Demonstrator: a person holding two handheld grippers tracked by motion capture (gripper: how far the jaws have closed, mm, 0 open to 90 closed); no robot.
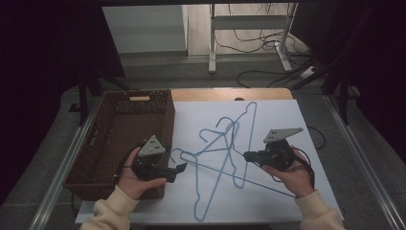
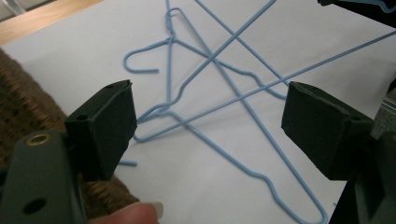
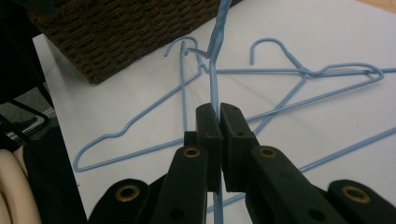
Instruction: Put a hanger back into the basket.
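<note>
Hanger (image 3: 213, 79) wire sits clamped in the right tool (image 3: 219, 116), while the left tool (image 2: 210, 126) gapes apart, holding nothing.

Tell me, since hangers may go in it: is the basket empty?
Apparently empty: the high view shows bare weave inside the basket.
</note>
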